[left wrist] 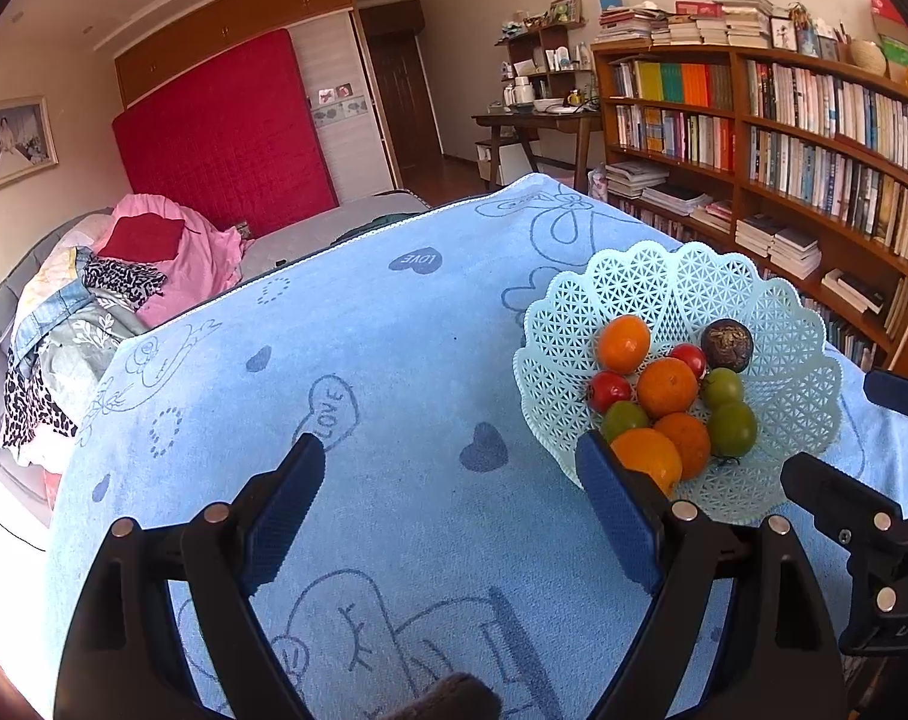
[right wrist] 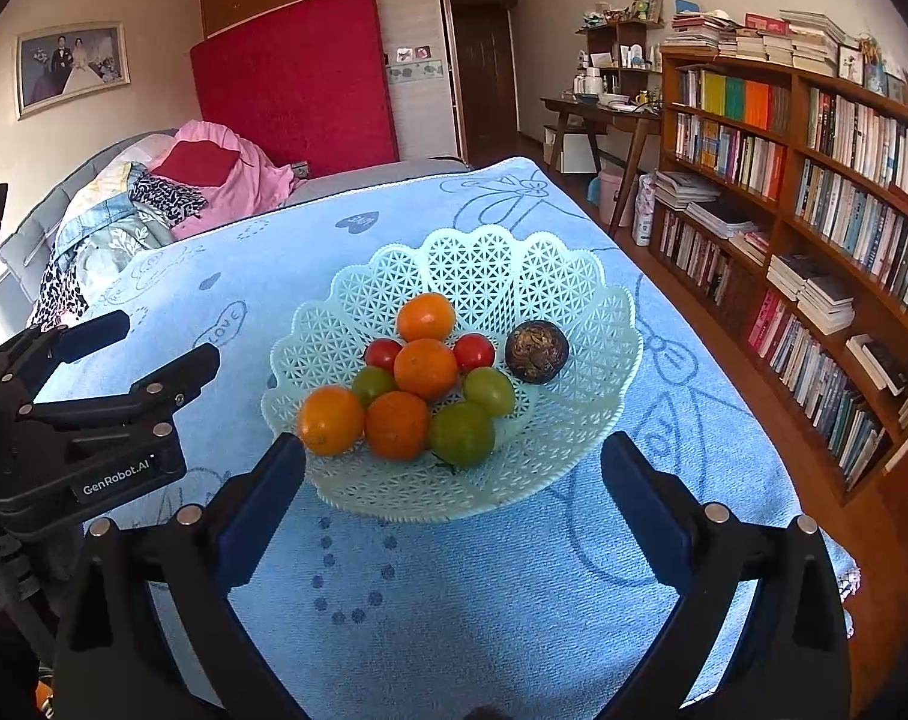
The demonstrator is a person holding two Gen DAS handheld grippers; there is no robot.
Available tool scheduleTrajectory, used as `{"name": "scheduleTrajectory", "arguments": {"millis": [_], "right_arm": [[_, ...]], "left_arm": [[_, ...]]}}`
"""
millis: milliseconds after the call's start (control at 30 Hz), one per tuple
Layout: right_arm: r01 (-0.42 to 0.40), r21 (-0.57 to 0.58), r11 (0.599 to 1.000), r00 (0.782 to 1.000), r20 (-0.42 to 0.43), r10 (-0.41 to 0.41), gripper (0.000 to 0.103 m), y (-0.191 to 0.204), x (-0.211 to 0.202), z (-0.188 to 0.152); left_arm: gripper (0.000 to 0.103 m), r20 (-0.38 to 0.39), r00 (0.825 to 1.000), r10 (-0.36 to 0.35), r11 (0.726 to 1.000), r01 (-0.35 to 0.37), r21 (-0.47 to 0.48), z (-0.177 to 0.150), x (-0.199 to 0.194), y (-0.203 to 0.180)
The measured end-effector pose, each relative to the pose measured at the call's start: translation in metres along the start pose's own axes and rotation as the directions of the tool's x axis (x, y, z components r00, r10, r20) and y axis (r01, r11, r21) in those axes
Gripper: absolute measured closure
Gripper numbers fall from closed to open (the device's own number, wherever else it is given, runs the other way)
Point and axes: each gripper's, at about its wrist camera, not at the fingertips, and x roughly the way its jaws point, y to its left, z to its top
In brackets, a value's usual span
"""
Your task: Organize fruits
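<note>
Lying just ahead of the wide-open, empty right claw, the pale-green lattice plastic basket holds fruit; left claw open, empty.

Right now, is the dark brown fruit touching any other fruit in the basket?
Apart. In the right wrist view the dark brown fruit sits alone in the basket, with bare lattice showing between it and the nearest red tomato.

a bookshelf stands right of the blue towel.
</note>
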Motion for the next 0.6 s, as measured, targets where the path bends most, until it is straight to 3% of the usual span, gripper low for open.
{"name": "scheduleTrajectory", "arguments": {"millis": [600], "right_arm": [[-0.001, -0.016, 1.0, 1.0, -0.003, 0.001, 0.003, 0.006, -0.0002, -0.0014]], "left_arm": [[0.018, -0.003, 1.0, 0.0, 1.0, 0.001, 0.013, -0.0049, -0.001, -0.006]]}}
